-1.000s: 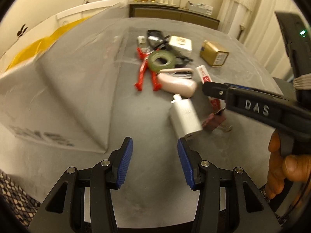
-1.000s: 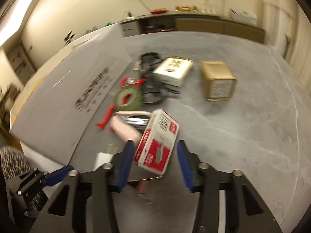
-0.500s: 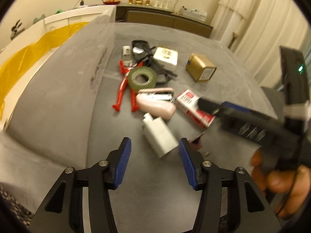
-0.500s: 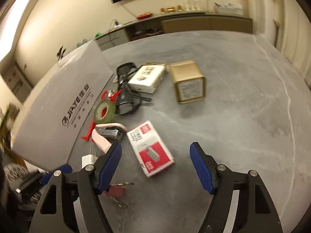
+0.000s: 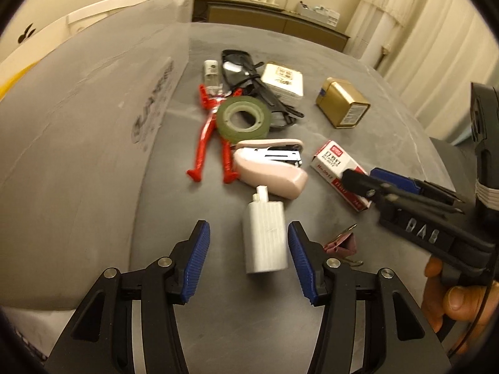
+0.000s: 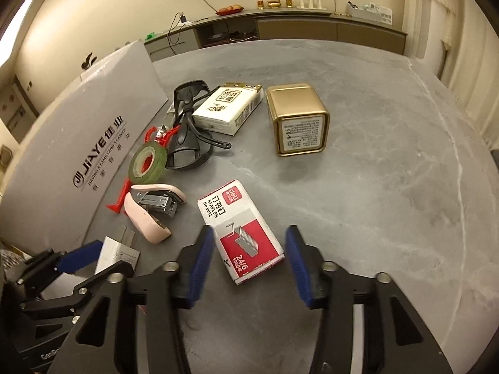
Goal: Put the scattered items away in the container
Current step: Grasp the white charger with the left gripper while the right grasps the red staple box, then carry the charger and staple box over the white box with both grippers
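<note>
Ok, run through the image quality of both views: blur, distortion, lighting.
Left wrist view: warm indoor light, strong fisheye bending with dark corners; the white charger and the gray box wall are smeared, the green tape roll sharper. Right wrist view: same curvature, crisper; print on the staple box reads clearly.

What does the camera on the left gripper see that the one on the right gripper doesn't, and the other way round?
Only the left wrist view shows the pink binder clip, a small clear bottle and the hand holding the right gripper.

Only the right wrist view shows the printing on the container's grey wall sharply, and the staple picture on the staples box.

Both show that box, the white charger, pink stapler, green tape roll, red pliers, black glasses, white packet and gold tin. Both grippers are open.
</note>
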{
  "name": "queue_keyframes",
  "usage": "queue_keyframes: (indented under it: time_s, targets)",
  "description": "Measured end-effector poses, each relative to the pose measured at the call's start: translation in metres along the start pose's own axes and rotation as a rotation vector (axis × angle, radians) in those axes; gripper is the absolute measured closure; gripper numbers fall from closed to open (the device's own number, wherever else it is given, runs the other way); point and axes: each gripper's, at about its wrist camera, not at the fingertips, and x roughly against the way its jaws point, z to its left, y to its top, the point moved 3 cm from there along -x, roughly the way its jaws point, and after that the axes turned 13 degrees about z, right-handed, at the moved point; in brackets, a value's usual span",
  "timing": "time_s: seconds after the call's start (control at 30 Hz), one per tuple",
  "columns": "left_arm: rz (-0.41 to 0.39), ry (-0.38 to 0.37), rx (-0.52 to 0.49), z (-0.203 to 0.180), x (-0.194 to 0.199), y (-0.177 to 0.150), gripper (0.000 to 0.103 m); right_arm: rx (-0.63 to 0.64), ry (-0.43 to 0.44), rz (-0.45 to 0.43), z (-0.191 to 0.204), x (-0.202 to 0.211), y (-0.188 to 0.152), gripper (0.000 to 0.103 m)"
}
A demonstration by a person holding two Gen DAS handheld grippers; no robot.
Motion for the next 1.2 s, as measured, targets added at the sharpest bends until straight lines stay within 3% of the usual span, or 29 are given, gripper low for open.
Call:
queue_keyframes:
  time_s: [0.03,0.1,0.13,0.17,0.2,0.53,1.2]
  targets:
    - [-0.004,0.007,-0.011,-0.001,-0.001,0.000,0.048,0.015,-0.012,0.004,0.004,-0.001,0.000,0.033]
    - [-0.013,0.021,-0.034,-0.004,-0.003,0.001,0.048,0.045,-0.032,0.020,0.007,-0.010,0.003,0.034]
    - [-0.017,0.028,-0.046,-0.005,-0.004,0.001,0.057,0.055,-0.041,0.018,0.009,-0.011,0.003,0.039]
    - [-0.022,0.035,-0.057,-0.007,-0.005,0.002,0.068,0.057,-0.030,0.021,0.009,-0.010,0.004,0.060]
    - [-0.025,0.039,-0.067,-0.008,-0.005,0.002,0.080,0.058,-0.017,0.023,0.009,-0.010,0.006,0.064]
    - [-0.074,0.032,-0.106,-0.013,0.024,-0.002,0.081,-0.023,0.133,-0.050,-0.002,0.017,0.010,0.064]
    - [-0.213,-0.032,-0.063,0.007,0.112,-0.006,0.081,0.041,0.169,-0.150,0.045,0.067,0.000,0.064]
